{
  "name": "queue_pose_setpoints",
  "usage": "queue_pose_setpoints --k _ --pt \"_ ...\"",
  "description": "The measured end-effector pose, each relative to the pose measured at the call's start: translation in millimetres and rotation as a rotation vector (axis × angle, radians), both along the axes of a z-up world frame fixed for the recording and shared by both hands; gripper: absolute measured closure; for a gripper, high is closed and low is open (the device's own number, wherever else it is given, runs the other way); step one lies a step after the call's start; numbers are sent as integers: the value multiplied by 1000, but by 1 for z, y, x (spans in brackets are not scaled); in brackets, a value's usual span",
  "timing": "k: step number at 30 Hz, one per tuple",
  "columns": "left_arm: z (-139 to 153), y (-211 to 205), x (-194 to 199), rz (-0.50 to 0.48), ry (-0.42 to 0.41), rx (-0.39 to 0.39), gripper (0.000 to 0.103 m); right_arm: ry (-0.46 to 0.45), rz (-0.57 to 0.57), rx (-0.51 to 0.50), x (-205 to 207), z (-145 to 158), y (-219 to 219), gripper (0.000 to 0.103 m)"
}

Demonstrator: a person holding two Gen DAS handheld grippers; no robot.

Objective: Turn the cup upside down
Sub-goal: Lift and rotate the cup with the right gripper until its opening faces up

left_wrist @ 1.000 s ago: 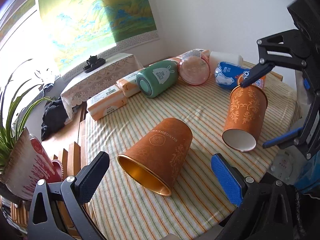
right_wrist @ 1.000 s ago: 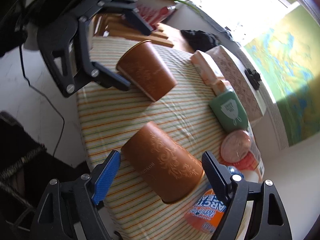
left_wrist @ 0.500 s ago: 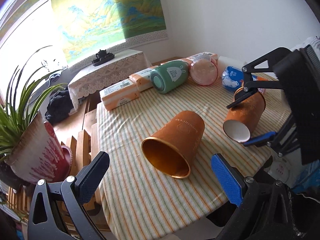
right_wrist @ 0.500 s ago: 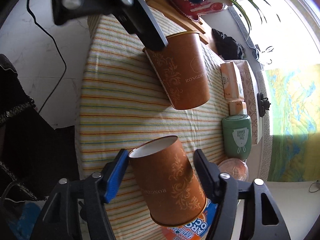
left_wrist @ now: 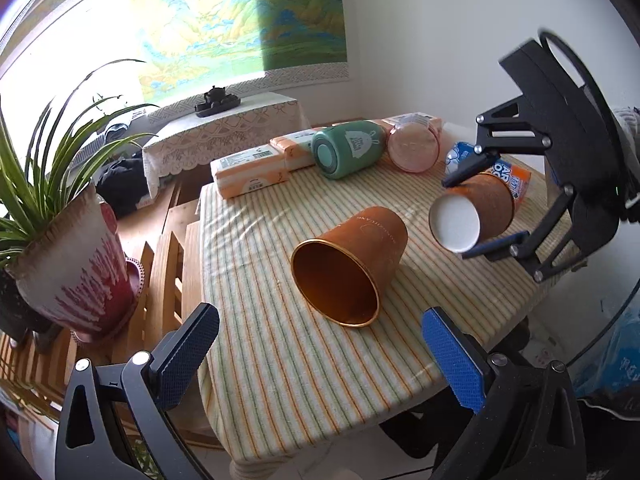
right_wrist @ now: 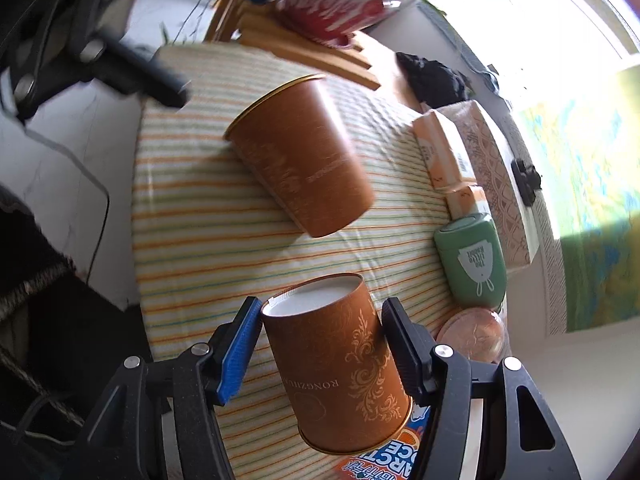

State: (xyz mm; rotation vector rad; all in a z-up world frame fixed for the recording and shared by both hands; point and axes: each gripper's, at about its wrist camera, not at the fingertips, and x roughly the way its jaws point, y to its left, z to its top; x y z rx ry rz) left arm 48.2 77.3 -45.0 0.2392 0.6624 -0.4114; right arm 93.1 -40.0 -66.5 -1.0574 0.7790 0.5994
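Two orange paper cups. One cup (left_wrist: 352,264) (right_wrist: 304,168) lies on its side on the striped tablecloth, its gold-lined mouth toward my left gripper. My left gripper (left_wrist: 316,354) is open and empty, in front of that cup at the near table edge. My right gripper (right_wrist: 320,344) (left_wrist: 472,216) is shut on the second cup (right_wrist: 340,368) (left_wrist: 476,212). It holds this cup above the cloth, tilted, with the white bottom pointing away from the right wrist camera.
At the table's far side lie a green bottle (left_wrist: 348,152), a pink lidded container (left_wrist: 412,148), orange tissue packs (left_wrist: 252,172) and a blue-orange pack (left_wrist: 512,176). A potted plant (left_wrist: 68,240) stands left of the table. A wooden slatted stand (left_wrist: 168,248) sits beside it.
My right gripper closed on the second cup, lifted it off the cloth and turned it. My left gripper pulled back from the lying cup, staying open.
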Motion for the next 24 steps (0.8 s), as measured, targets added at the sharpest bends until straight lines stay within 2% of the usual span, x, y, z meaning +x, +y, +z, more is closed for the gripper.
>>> queue_pose_setpoints --k 7,13,16,20,24 --pt "-2 -12 -5 6 9 -21 0 40 -160 275 16 31 -28 46" --pt "-3 -27 -18 -4 0 -39 0 102 -382 656 23 45 -71 46" --pt "-4 -35 -26 -15 1 -53 0 99 -460 820 16 44 -89 46" --pt "-4 -44 -35 -21 1 -77 0 35 -511 956 -2 39 -101 46" --pt "-4 -51 -40 -22 3 -85 0 -9 -528 1010 -21 26 -100 46"
